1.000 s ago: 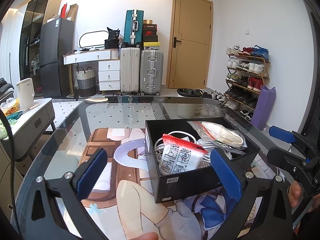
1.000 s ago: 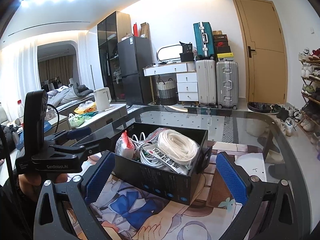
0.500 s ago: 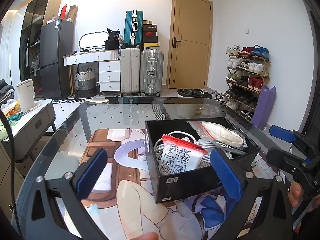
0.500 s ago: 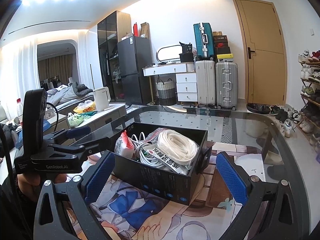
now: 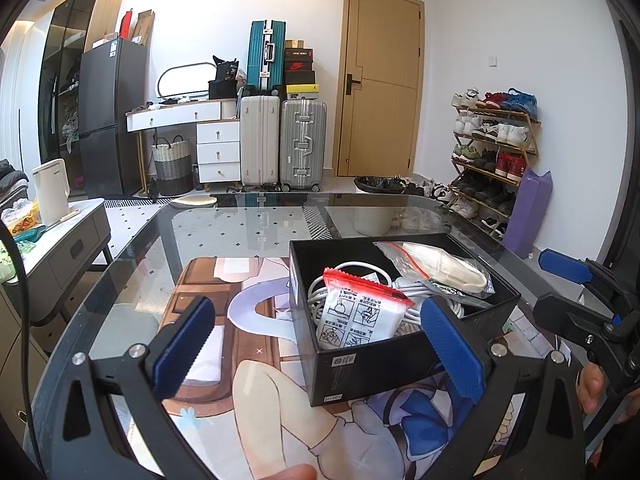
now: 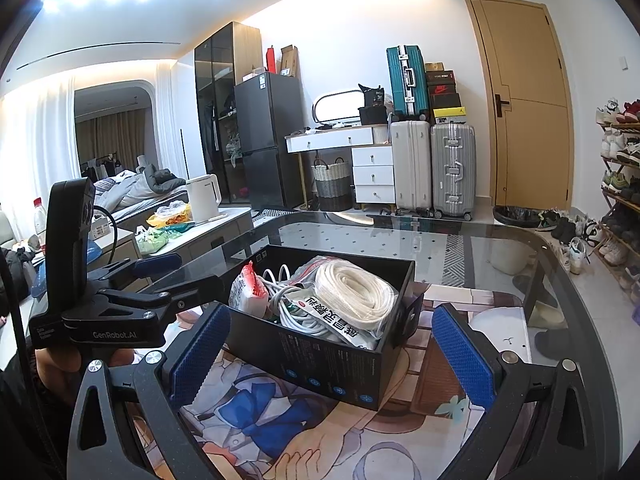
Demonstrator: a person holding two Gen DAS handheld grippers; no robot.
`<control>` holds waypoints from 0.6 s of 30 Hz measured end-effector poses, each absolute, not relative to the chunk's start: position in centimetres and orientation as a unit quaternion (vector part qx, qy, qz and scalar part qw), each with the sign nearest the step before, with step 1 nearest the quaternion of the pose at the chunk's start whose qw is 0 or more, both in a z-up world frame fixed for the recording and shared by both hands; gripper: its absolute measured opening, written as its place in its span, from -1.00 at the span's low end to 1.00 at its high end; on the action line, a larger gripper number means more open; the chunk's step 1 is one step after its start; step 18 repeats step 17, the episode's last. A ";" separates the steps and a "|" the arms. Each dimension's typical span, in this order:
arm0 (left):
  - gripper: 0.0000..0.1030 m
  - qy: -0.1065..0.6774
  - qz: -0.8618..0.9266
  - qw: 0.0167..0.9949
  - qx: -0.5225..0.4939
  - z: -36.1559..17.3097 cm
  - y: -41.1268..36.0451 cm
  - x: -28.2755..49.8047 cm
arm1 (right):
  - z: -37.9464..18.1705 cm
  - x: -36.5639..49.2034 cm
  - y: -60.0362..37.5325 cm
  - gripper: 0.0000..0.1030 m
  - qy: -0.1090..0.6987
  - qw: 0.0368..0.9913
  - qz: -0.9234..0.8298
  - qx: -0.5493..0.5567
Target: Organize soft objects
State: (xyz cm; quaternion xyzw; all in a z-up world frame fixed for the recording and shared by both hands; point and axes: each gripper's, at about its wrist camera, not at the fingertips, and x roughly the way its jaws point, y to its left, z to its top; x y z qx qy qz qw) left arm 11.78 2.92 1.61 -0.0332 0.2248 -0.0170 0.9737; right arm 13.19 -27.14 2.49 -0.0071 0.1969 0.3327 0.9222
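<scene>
Left gripper (image 5: pixel 320 350) and right gripper (image 6: pixel 326 350): jaws spread apart, nothing held, both just short of the black box (image 6: pixel 340 364). Inside the box: a red-topped packet (image 5: pixel 360 316), white cable (image 5: pixel 320 290) and a bagged rope coil (image 6: pixel 356 294). Packing appears complete. Judged next step: withdraw from the box, or square it on the printed mat (image 5: pixel 248 364).

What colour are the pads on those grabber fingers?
Blue, with a ridged texture; the right gripper's pads show it best in the right wrist view.
</scene>
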 end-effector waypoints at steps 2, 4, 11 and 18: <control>1.00 0.224 -0.016 0.974 -0.033 1.6 2.9 11.8 | 2.5 13.2 -27.1 0.99 0.197 0.922 0.333 -0.007; 1.00 0.224 -0.015 0.974 -0.032 1.6 2.9 11.8 | 2.5 13.2 -27.1 0.99 0.197 0.922 0.333 -0.007; 1.00 0.223 -0.015 0.974 -0.032 1.6 2.9 11.8 | 2.5 13.2 -27.1 0.99 0.197 0.922 0.332 -0.008; 1.00 0.221 -0.017 0.975 -0.031 1.7 2.8 11.7 | 2.5 13.2 -27.1 0.99 0.197 0.922 0.333 -0.008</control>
